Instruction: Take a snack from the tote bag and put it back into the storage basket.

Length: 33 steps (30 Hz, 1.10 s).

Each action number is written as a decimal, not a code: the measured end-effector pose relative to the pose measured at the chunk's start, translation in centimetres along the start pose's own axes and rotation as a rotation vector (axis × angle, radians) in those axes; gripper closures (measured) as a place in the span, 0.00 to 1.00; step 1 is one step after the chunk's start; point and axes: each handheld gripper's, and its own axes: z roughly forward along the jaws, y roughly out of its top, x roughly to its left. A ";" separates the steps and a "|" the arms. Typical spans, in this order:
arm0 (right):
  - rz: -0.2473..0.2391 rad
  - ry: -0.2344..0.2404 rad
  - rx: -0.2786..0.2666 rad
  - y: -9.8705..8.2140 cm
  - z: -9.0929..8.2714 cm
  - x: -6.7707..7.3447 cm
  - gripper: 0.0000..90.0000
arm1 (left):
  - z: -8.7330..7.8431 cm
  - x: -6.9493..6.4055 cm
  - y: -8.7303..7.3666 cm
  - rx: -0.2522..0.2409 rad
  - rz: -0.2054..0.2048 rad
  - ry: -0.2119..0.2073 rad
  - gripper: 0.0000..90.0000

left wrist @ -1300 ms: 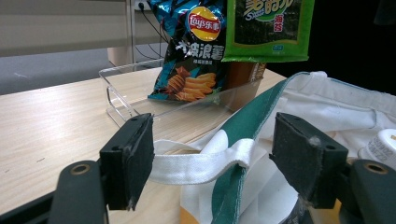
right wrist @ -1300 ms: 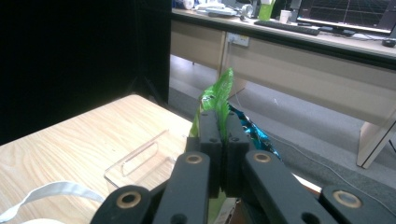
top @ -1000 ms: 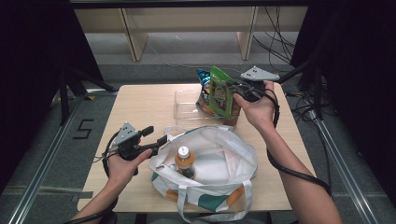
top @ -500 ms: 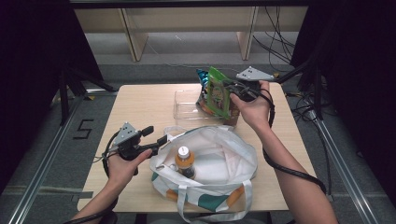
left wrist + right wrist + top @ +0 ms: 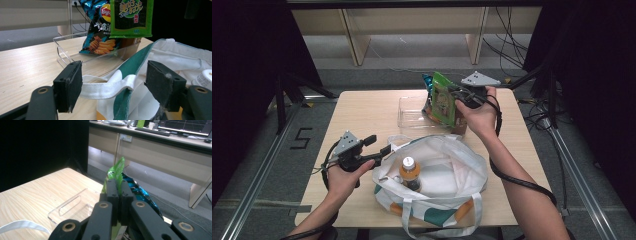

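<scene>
The right gripper [image 5: 458, 96] has its jaws pinched together on the top edge of a flat green foil snack packet [image 5: 443, 103], which hangs from them at the far right of the table, over the near end of a clear acrylic tray [image 5: 409, 116]. In the right gripper view the two black jaws stand closed with the crinkled green seal poking up between them. A blue crisp bag [image 5: 101, 32] with an orange picture leans in the tray right behind the packet, probably touching it, though the overlap makes that hard to tell.

The left gripper [image 5: 378, 148] rests at the near left on the pale wooden table [image 5: 362, 112], its jaws apart and pressing on nothing; a white fabric handle strap [image 5: 107, 88] of the white-and-green cloth tote bag [image 5: 447, 185] runs across the gap between them (it seems to be keeping the mouth spread). An orange-capped drink bottle [image 5: 409, 171] stands inside the bag.

What the next move turns on: the bag's open mouth lies nearer the person than the packet and to its left, and lower. The packet's long axis is upright, hanging straight down from the jaws, so it would enter bottom edge first. The right hand is the one that bears it; the left is closest to the bag's rim.
</scene>
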 end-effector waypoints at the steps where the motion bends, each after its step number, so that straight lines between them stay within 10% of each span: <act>1: -0.001 -0.005 -0.004 -0.1 0.1 0.1 1.00 | 0.0 0.0 0.0 0.000 0.001 0.000 0.32; 33: 0.009 0.008 0.000 -0.3 1.8 0.6 1.00 | 0.0 0.0 0.0 0.003 0.003 0.000 0.32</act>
